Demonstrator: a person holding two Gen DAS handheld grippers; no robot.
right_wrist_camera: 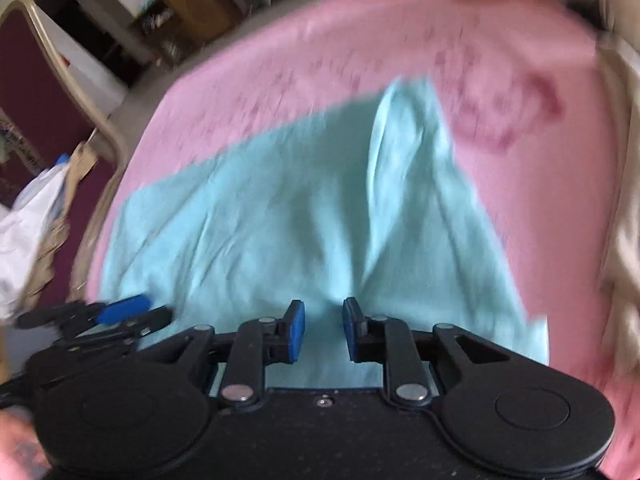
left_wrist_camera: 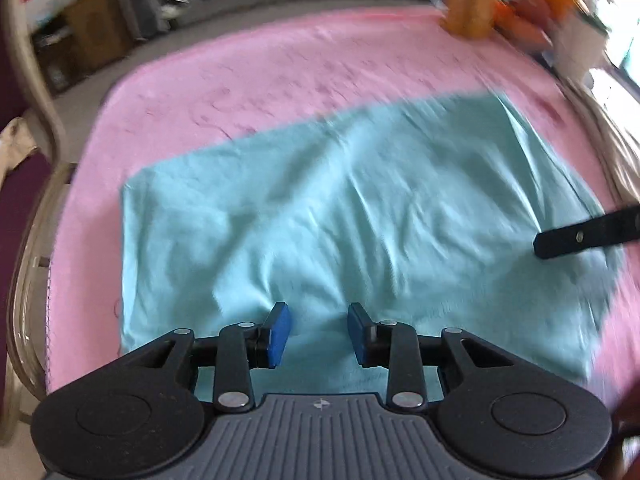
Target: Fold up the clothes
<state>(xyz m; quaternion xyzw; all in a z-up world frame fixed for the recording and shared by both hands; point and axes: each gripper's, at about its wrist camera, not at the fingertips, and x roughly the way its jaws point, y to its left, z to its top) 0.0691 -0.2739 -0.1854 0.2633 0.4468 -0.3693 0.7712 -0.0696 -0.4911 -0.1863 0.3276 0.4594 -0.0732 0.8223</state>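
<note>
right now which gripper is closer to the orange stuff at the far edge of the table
Right, by a modest margin. The right gripper is over the teal cloth's right side, below the orange items; the left gripper is further left.

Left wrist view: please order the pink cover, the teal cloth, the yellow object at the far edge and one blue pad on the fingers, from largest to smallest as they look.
1. pink cover
2. teal cloth
3. yellow object, blurred
4. blue pad, smallest although nearest the camera
</note>
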